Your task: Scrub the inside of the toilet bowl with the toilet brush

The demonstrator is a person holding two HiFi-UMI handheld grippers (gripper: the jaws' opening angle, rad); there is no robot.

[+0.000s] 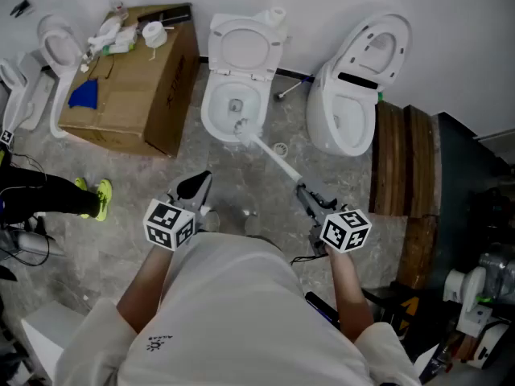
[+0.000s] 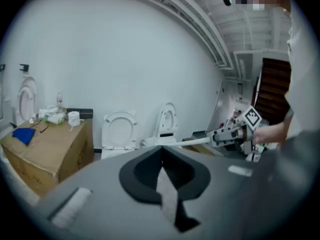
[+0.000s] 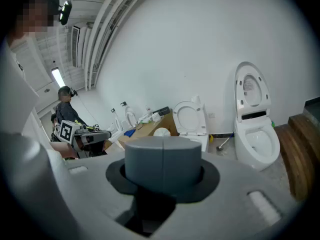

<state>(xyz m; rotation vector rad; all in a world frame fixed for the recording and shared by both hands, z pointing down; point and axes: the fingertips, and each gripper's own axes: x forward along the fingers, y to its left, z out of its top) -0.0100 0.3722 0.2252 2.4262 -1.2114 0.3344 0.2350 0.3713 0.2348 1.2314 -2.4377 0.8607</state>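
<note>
So I had the toilet brush [image 1: 269, 155] clamped in my right gripper [image 1: 306, 191], with the jaws closed tight on the top end of the handle. On that gripper's own camera the two jaws looked pressed into one grey plug with a seam down the middle, and the handle itself was tucked out of sight behind them.

The brush was white all over. It had a long, thin, straight handle running diagonally away from me and a small roundish head on the end. The head sat low at the near side of the toilet bowl [image 1: 207, 112], just inside the front rim as far as I could tell. The seat and lid [image 1: 241, 48] stood up against the wall.

My left gripper [image 1: 195, 186] had nothing in it. Its jaws were together, and it hung off to the left of the brush, well clear of it. On its camera the white handle ran across toward the bowl.

A cardboard box [image 1: 133, 87] stood just left of the toilet. A second toilet [image 1: 346, 103] stood to the right, lid up too.
</note>
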